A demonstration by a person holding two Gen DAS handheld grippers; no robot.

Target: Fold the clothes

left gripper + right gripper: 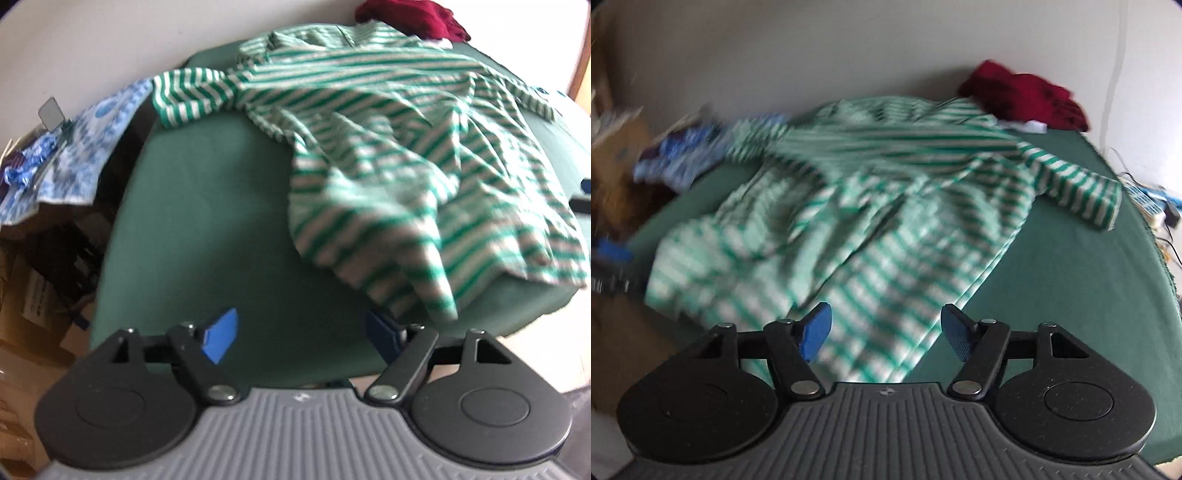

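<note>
Far ahead of the tongs we see a white wall. Off to their left sit cardboard boxes, and to their far right, tangled cables trail.

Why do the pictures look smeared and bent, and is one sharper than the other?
Right wrist view: the striped shirt is heavily motion-blurred, especially at left, while the right gripper stays crisp. Left wrist view: sharper, with the shirt's near hem soft. Both: the fisheye lens curves the green table edges.
</note>
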